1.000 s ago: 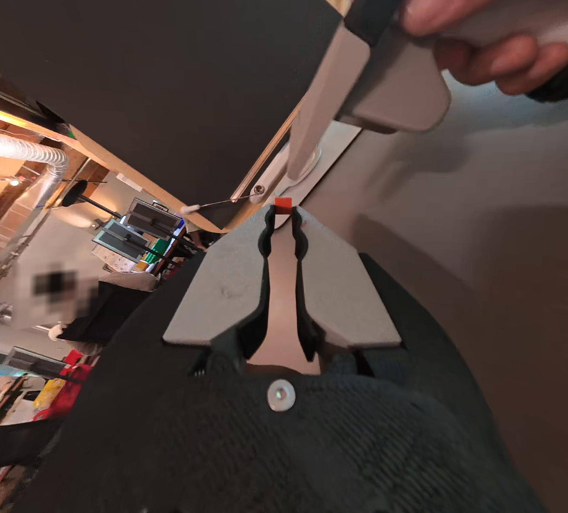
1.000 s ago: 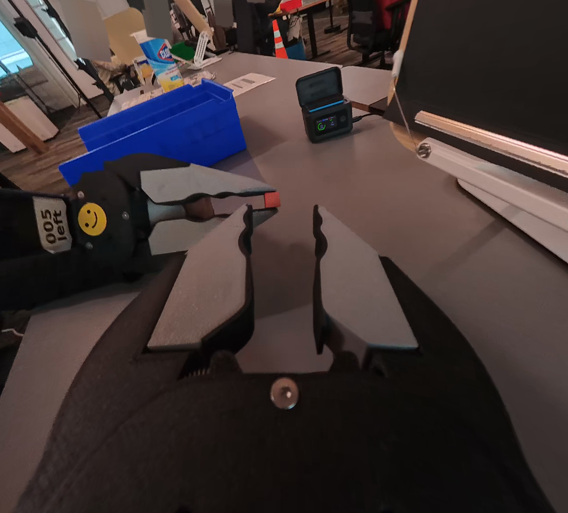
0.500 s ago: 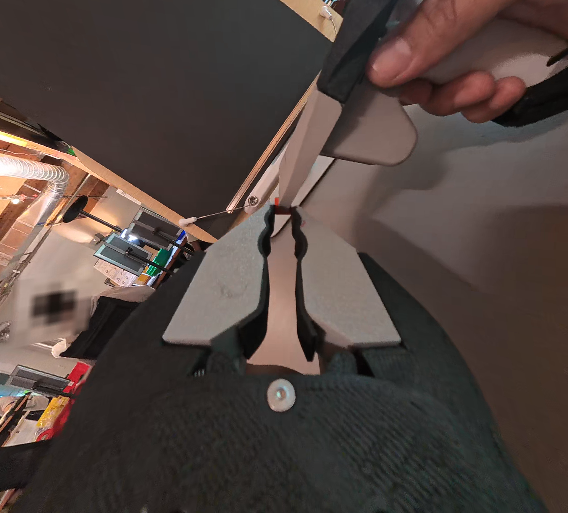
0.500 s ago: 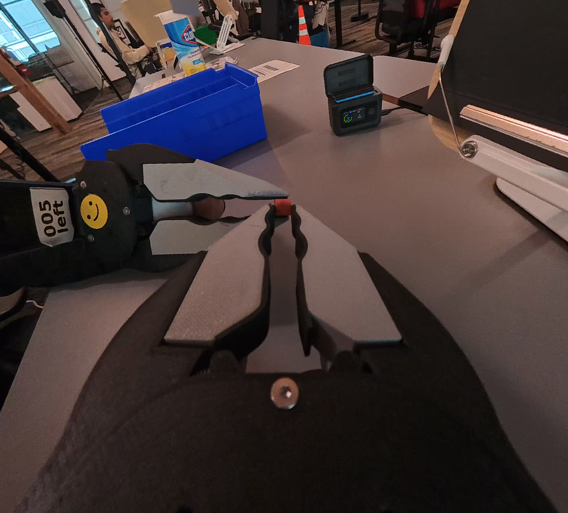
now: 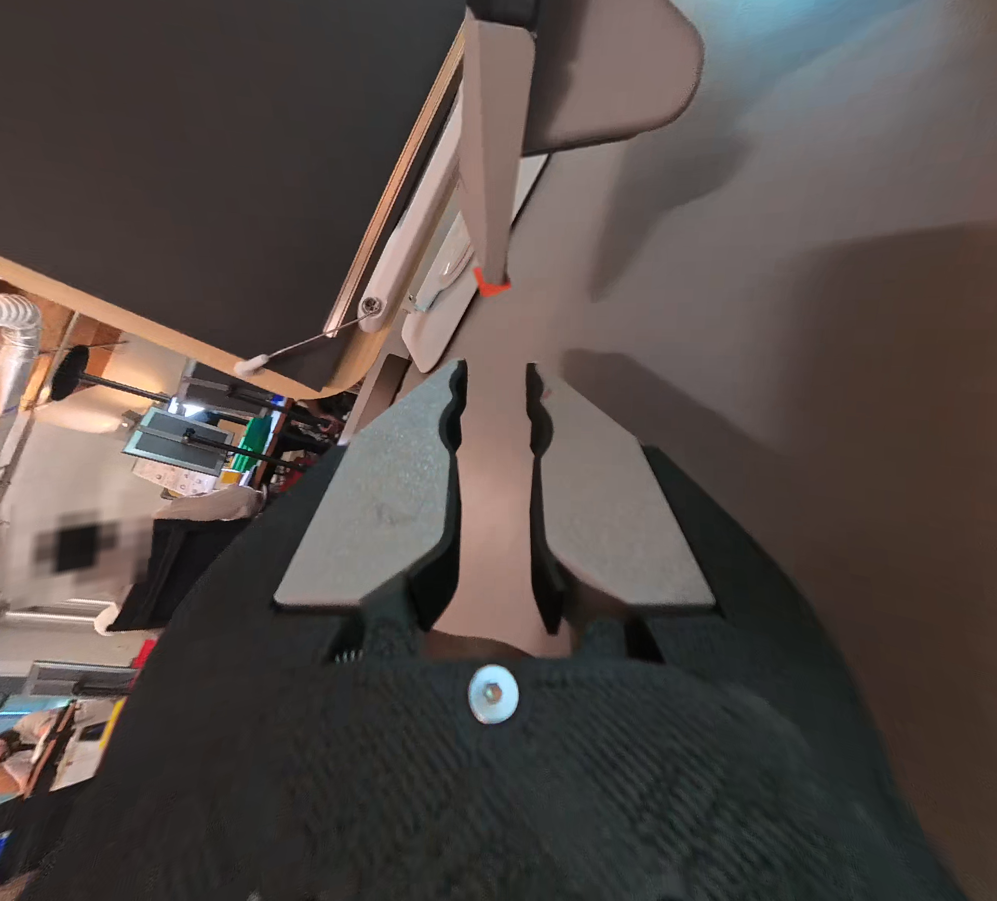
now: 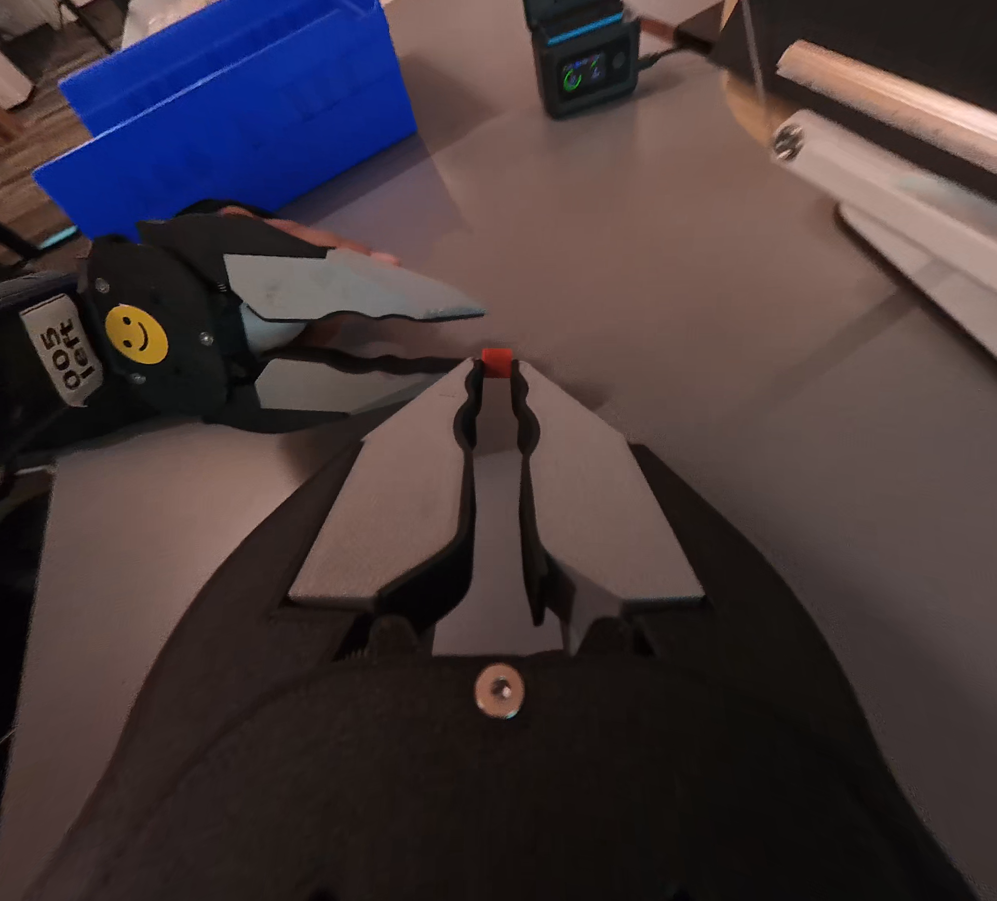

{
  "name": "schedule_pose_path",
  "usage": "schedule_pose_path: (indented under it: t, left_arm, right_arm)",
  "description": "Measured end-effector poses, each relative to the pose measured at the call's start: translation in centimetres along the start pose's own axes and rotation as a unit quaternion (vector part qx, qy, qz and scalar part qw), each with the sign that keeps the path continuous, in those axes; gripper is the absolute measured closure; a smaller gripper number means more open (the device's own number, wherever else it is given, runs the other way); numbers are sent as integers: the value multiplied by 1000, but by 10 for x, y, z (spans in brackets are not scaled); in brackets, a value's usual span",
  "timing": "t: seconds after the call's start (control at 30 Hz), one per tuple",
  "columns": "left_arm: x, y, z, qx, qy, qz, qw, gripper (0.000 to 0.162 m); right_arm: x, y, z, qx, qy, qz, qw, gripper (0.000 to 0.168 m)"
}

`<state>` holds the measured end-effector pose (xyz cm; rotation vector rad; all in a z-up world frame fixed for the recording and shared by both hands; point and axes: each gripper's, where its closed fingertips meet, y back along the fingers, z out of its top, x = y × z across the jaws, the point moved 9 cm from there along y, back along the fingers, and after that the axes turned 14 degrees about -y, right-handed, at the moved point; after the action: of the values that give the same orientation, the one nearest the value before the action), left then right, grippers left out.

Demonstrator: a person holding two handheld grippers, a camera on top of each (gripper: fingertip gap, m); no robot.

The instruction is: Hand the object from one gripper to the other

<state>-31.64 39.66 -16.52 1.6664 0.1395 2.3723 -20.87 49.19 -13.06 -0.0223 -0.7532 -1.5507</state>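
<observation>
The right hand-held gripper (image 6: 495, 367) pinches the small red block (image 6: 496, 363) at its very tips. The left hand-held gripper (image 5: 493, 372) gapes empty. With so shallow a grip, the block could slip onto the tabletop (image 6: 674, 281).

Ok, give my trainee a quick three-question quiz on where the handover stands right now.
1. True or false: the left gripper holds the red cube.
2. Which gripper is shut on the cube: A) left, B) right, C) both?
3. Fill in: behind the left gripper on the table stands a ____ bin.

Key
1. False. Its jaws stand open and empty, beside the cube.
2. B. The right gripper pinches the cube at its fingertips; the left wrist view shows the same, with the cube at the tip of the right gripper.
3. Blue.
</observation>
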Motion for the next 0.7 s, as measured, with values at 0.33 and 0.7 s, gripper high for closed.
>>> schedule_pose_path:
  t: [0.33,0.7]
  left_arm:
    - [-16,17,19,-120,-87,-30,988,137]
    - [-18,27,27,-171,-100,-50,979,150]
  right_arm:
    - [10,4,-19,131,2,66,989,162]
    - [13,8,-24,162,-32,130,978,162]
